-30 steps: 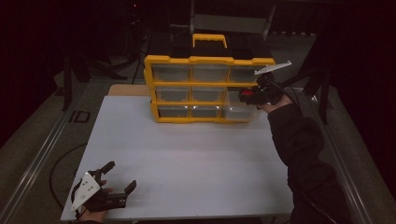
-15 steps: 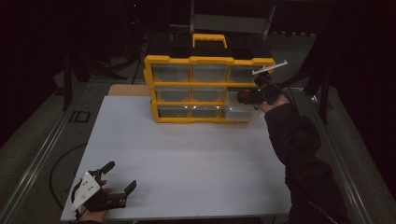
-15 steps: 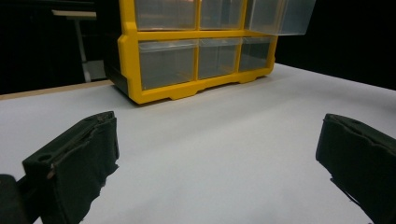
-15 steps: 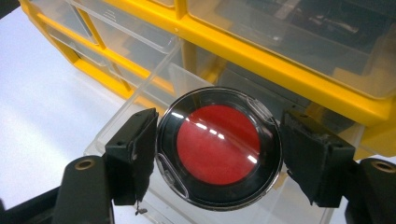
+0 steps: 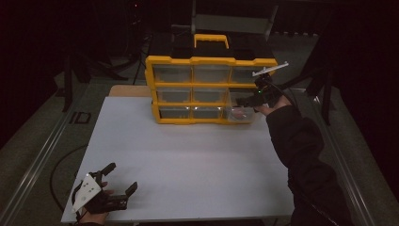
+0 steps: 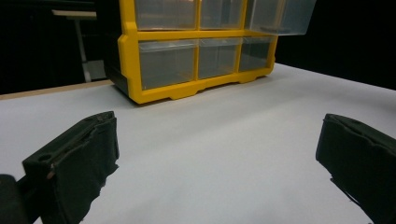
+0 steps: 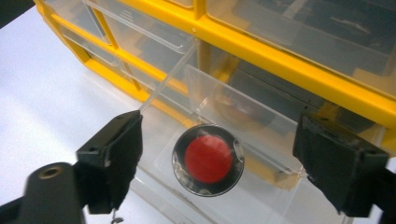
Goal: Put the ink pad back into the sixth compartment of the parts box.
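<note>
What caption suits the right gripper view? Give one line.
Open right gripper above a round red-centred disc lying in the pulled-out clear drawer of the yellow organizer.

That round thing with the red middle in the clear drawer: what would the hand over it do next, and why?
Probably lift the right gripper clear, then push the drawer shut. Its jaws have just been opening and now stand wide apart, touching nothing, while the red-centred disc lies loose on the floor of the pulled-out drawer in the yellow cabinet.
</note>
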{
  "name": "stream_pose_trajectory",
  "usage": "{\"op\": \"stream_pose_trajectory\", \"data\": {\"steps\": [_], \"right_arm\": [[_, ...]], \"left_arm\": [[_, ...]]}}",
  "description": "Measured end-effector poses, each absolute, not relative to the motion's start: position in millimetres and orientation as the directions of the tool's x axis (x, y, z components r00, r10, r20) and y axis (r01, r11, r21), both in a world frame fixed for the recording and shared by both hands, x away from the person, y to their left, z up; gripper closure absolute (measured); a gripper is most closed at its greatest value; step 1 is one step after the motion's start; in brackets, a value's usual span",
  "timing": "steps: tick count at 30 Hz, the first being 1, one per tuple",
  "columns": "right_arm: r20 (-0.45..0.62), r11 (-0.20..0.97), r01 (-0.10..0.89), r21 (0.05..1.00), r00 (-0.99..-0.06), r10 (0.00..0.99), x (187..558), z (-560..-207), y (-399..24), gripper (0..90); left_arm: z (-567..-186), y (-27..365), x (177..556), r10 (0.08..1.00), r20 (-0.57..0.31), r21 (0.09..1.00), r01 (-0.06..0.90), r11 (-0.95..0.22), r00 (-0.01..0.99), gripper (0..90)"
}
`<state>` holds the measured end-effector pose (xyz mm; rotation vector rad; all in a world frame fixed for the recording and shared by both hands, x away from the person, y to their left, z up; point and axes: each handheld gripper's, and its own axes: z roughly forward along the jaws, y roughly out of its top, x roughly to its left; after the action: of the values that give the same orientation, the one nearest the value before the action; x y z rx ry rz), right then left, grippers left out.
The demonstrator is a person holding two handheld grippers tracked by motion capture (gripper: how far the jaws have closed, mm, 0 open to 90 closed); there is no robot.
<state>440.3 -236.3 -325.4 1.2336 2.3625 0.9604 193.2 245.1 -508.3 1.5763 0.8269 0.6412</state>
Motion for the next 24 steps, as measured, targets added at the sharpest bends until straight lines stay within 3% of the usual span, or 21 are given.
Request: {"op": "stream_pose_trajectory", "data": {"steps": [5, 24], "right_arm": [[0.032, 0.408, 0.592, 0.695, -0.593, 0.805, 436.7, -326.2, -235.6, 9.9], [0.026, 0.384, 0.535, 0.752, -0.607, 0.794, 421.8, -330.7, -241.5, 10.0]], "left_arm": [[-508.3, 245.4, 193.1, 0.801, -0.044, 0.985, 0.158, -0.063, 0.597, 0.0], [-507.9, 246.5, 191.8, 0.804, -0.048, 0.986, 0.157, -0.057, 0.593, 0.0]]}}
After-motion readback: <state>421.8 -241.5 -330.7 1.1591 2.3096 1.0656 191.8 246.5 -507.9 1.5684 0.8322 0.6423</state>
